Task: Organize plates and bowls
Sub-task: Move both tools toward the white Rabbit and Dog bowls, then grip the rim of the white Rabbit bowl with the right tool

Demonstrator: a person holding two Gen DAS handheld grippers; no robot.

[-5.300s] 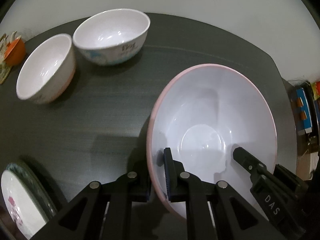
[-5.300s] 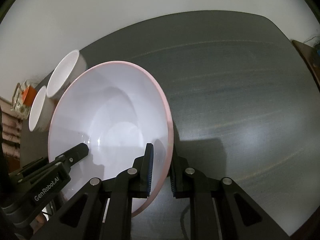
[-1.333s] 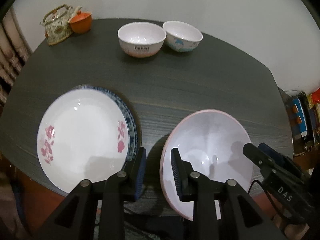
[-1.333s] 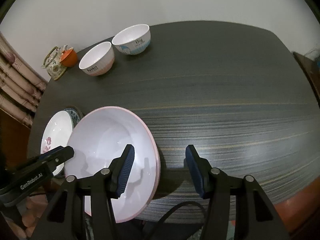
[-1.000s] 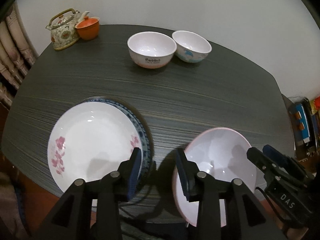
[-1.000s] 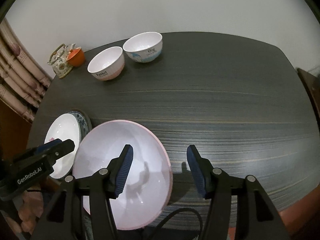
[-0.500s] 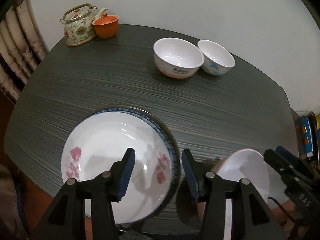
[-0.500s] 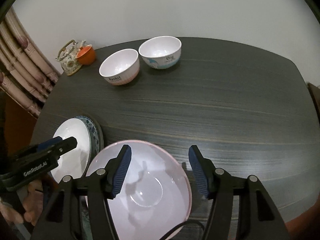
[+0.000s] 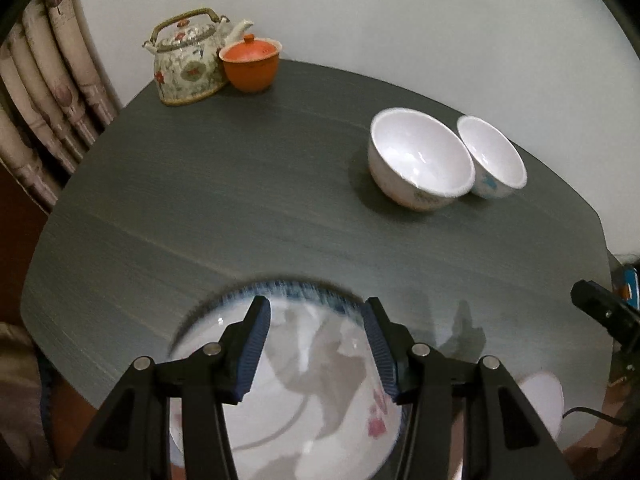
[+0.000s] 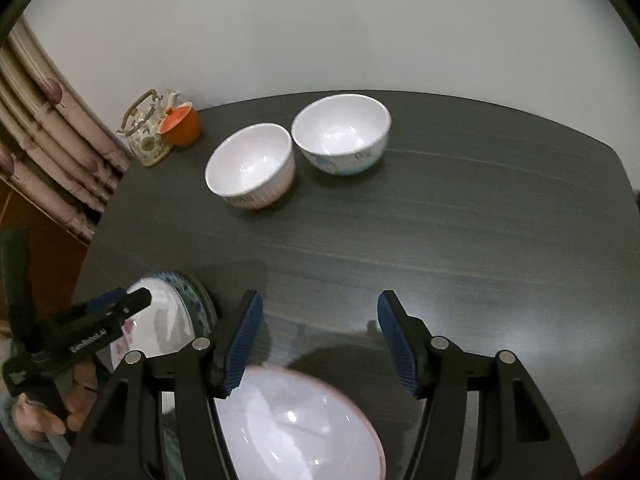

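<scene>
The pink-rimmed bowl (image 10: 296, 428) sits at the near edge of the worktop (image 10: 440, 220), free under the right gripper (image 10: 320, 344), whose fingers stand spread and empty. Just beside it lies the plate stack (image 9: 288, 400), floral plate on a blue-rimmed one, below the left gripper (image 9: 316, 344), its fingers likewise released (nothing between them). The two small bowls (image 10: 250, 170) wait at the far side; nesting them looks like the next step, calling for a reach across and a rim grip.

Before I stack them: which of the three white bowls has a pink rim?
The large shallow bowl under the right gripper; the two small deep bowls at the back have plain white rims.
</scene>
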